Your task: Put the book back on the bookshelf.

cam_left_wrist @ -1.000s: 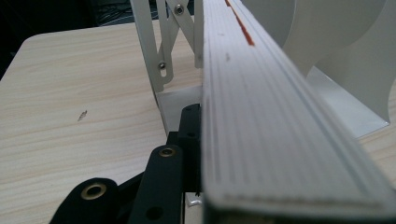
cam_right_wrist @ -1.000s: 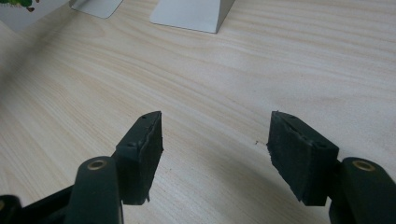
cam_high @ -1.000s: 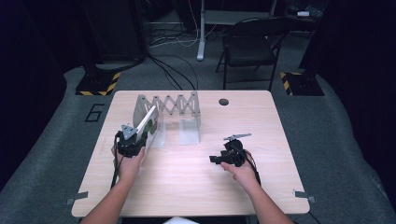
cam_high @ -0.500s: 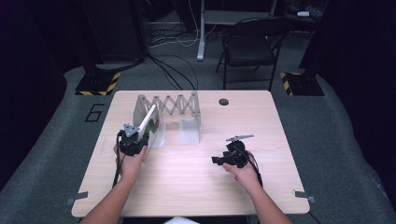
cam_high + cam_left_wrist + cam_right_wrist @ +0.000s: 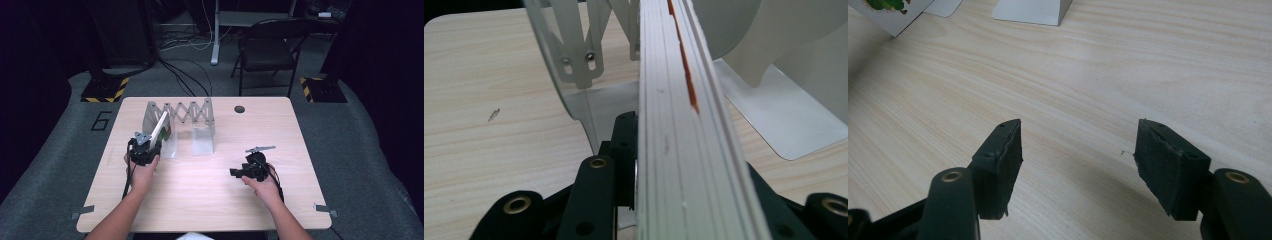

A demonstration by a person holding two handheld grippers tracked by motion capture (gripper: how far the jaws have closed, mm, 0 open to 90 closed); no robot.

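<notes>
Desk [image 5: 210, 200]: one pale wooden top is seen, carrying everything named here
Book [image 5: 160, 126]: one thin white book is held at a slant, its lower end in the left gripper and its upper end leaned against the rack's left end, toward the desk's left edge; in the left gripper view its stacked white page edges [image 5: 679, 125] and an orange streak along them are seen
Left gripper [image 5: 143, 148]: one is counted at the left hand [image 5: 142, 172], near the desk's left edge; its two black jaws are clamped on the book's lower end, and they have just been easing slightly apart with the book between them
Right gripper [image 5: 235, 172]: one is counted at the right hand [image 5: 265, 186], in the desk's right half toward the near edge, well apart from the rack; its two jaws are seen parted in the right gripper view [image 5: 1078, 165], with nothing between them but bare wood
Rack [image 5: 187, 112]: one white folding rack with a scissor lattice is set in the desk's far left half; two flat base plates are counted in front of it, reaching toward the near edge
Hole [image 5: 239, 109]: one small dark round hole is seen near the desk's far edge, right of the rack
Chair [image 5: 267, 47]: one dark folding chair is stood on the floor beyond the desk's far edge
Hands: two are counted, entering over the near edge
</notes>
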